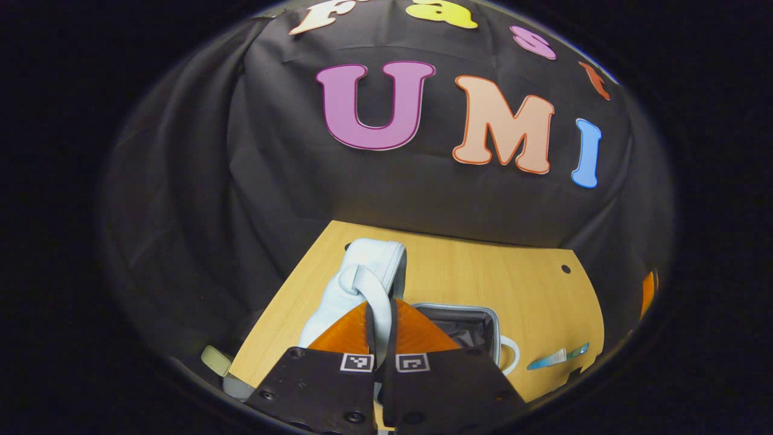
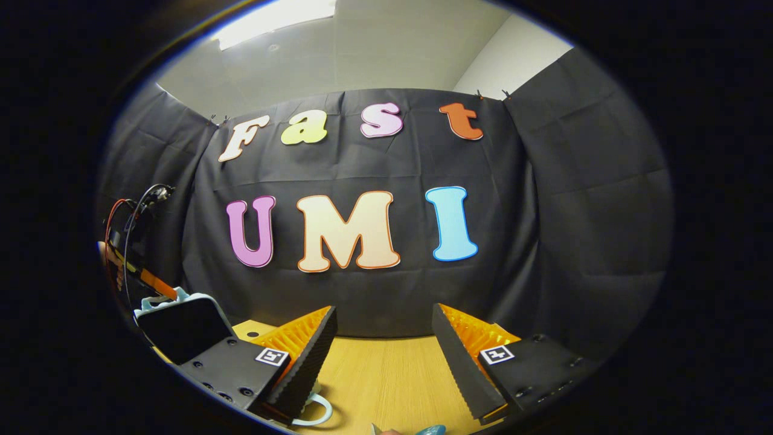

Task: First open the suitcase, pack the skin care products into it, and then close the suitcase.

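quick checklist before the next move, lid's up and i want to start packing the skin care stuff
1. Suitcase lid raised: ok, it stands up off the base.
2. Left gripper hold on the lid's handle strap: ok, both fingers are closed on it.
3. Suitcase base open to receive items: ok, its dark lining shows.
4. Right gripper free to pick: ok, fingers wide apart with nothing between them.
5. Skin care tube within reach on the table: ok, it lies beside the base.
6. Lid stays up if released: cannot tell.
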Demonstrator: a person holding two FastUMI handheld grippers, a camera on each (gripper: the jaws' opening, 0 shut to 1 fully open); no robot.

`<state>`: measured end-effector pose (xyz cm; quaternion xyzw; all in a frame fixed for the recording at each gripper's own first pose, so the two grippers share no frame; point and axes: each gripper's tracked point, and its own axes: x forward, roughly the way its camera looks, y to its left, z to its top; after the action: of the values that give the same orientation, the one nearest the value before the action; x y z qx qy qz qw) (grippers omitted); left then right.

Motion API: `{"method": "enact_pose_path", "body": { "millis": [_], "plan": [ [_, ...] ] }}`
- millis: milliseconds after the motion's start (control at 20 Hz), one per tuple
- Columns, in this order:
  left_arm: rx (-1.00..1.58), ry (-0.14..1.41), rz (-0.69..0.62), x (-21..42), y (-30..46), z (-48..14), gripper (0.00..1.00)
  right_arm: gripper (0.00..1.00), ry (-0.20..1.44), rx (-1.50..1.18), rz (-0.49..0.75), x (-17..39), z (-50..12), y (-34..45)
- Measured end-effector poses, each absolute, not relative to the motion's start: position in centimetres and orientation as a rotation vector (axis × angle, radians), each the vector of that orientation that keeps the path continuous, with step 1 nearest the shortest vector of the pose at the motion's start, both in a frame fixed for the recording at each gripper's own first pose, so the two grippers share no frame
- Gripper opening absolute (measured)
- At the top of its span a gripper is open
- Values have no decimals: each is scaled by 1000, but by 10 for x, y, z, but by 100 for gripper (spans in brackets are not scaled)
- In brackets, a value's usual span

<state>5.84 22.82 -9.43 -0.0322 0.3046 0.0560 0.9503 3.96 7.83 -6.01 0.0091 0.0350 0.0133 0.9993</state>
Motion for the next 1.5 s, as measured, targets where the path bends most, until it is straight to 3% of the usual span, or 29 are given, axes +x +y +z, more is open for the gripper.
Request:
{"method": "enact_pose_path", "body": {
  "millis": [750, 1250, 1350, 1400, 1450, 1500],
  "plan": [
    [-215, 736, 192, 65, 394, -186, 0, 99, 54, -28, -22, 40, -66, 157],
    [-165, 835, 368, 47, 459, -263, 0, 99, 78, -49, -34, 35, -69, 155],
    [-58, 827, 421, 46, 474, -262, 3, 99, 78, -69, -34, 34, -69, 149],
    [-1, 797, 444, 49, 484, -258, 12, 99, 82, -74, -35, 33, -69, 147],
    [28, 766, 460, 53, 490, -252, 13, 99, 86, -75, -34, 32, -70, 144],
    [43, 727, 477, 57, 492, -244, 42, 99, 88, -73, -34, 31, -70, 141]
  ]
}}
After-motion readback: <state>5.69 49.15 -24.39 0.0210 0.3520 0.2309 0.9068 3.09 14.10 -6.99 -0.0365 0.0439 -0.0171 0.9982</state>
